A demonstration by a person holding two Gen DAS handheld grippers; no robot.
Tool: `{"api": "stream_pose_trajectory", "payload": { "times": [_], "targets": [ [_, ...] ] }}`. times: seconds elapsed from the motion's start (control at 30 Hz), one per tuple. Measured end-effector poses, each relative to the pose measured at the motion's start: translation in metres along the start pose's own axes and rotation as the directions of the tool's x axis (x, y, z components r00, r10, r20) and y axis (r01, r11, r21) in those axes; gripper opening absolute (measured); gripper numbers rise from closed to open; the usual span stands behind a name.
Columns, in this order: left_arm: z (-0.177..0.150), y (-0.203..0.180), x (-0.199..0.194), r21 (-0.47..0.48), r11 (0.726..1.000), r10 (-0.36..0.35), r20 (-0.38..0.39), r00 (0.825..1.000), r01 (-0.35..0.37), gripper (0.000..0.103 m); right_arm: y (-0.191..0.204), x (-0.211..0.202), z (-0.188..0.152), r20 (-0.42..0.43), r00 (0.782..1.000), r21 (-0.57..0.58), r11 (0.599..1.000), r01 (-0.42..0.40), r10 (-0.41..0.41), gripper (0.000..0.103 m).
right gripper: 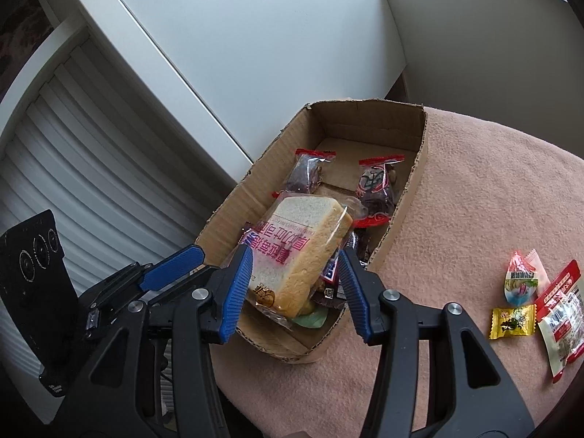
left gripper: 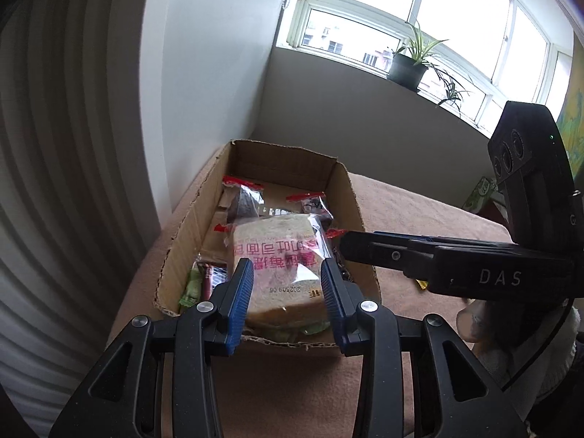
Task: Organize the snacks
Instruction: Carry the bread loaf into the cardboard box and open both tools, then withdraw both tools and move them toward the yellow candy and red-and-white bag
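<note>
A wrapped sandwich with pink print [left gripper: 281, 273] [right gripper: 299, 259] rests tilted in the near end of an open cardboard box [left gripper: 182, 233] [right gripper: 412, 197] on a pink cloth. My left gripper [left gripper: 286, 303] is open, its blue fingers on either side of the sandwich and apart from it. My right gripper [right gripper: 295, 292] is open above the box's near end, with a gap between the sandwich and its right finger. Two red-sealed dark snack packs [left gripper: 242, 197] [right gripper: 377, 189] lie deeper in the box. The right gripper also shows in the left wrist view [left gripper: 401, 252].
Loose snacks lie on the cloth right of the box: a yellow candy [right gripper: 513, 323], a teardrop packet [right gripper: 520, 281], a red and white packet [right gripper: 562, 314]. A white cabinet and a slatted shutter stand left of the box. A window sill with potted plants [left gripper: 408, 65] is behind.
</note>
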State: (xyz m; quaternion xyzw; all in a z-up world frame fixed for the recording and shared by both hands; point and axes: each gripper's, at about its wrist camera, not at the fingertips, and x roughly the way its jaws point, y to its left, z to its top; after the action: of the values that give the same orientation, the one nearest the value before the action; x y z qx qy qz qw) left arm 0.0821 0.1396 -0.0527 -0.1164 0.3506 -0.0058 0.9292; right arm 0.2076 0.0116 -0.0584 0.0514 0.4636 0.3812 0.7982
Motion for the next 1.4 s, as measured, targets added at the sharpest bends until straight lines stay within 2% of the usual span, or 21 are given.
{"api": "stream_pose_trajectory", "payload": {
  "times": [0.1,0.37,0.5,0.6,0.7,0.9,1.07,1.17,1.23,1.33,1.4],
  "targets": [
    [-0.001,0.001,-0.002,0.002,1.0,0.006,0.004,1.0,-0.006,0.036,-0.004,-0.007,0.0,0.019,1.0,0.001,1.0,0.01,-0.01,0.062],
    [0.001,-0.002,-0.013,-0.006,1.0,-0.017,0.023,1.0,0.017,0.036,-0.023,-0.05,-0.007,0.074,0.996,0.016,0.999,0.051,-0.052,0.072],
    [0.001,-0.012,-0.017,-0.001,0.999,-0.038,0.026,0.999,0.038,0.037,-0.047,-0.081,-0.013,0.108,0.989,0.047,0.995,0.093,-0.098,0.082],
    [0.001,-0.025,-0.018,0.019,0.998,-0.057,0.027,0.998,0.056,0.038,-0.068,-0.106,-0.02,0.137,0.979,0.074,0.987,0.14,-0.149,0.084],
    [0.0,-0.041,-0.017,0.043,0.996,-0.078,0.022,0.997,0.077,0.039,-0.089,-0.131,-0.028,0.159,0.965,0.094,0.976,0.196,-0.209,0.096],
    [-0.008,-0.075,-0.005,0.083,0.989,-0.123,-0.01,0.992,0.123,0.042,-0.121,-0.166,-0.049,0.196,0.938,0.113,0.957,0.267,-0.284,0.096],
    [-0.022,-0.102,0.012,0.113,0.981,-0.154,-0.064,0.986,0.161,0.042,-0.145,-0.18,-0.067,0.194,0.935,0.146,0.952,0.271,-0.296,0.096],
    [-0.03,-0.115,0.022,0.118,0.976,-0.174,-0.099,0.98,0.185,0.042,-0.155,-0.184,-0.076,0.215,0.926,0.145,0.948,0.284,-0.311,0.096],
    [-0.034,-0.123,0.028,0.122,0.974,-0.178,-0.117,0.977,0.192,0.042,-0.16,-0.184,-0.079,0.214,0.917,0.125,0.941,0.315,-0.336,0.096],
    [-0.037,-0.132,0.039,0.124,0.971,-0.188,-0.143,0.972,0.206,0.043,-0.162,-0.178,-0.079,0.162,0.911,0.055,0.925,0.376,-0.379,0.096],
    [-0.038,-0.138,0.045,0.133,0.969,-0.187,-0.156,0.97,0.209,0.048,-0.163,-0.172,-0.08,0.125,0.899,-0.002,0.906,0.423,-0.42,0.096]
  ]
}}
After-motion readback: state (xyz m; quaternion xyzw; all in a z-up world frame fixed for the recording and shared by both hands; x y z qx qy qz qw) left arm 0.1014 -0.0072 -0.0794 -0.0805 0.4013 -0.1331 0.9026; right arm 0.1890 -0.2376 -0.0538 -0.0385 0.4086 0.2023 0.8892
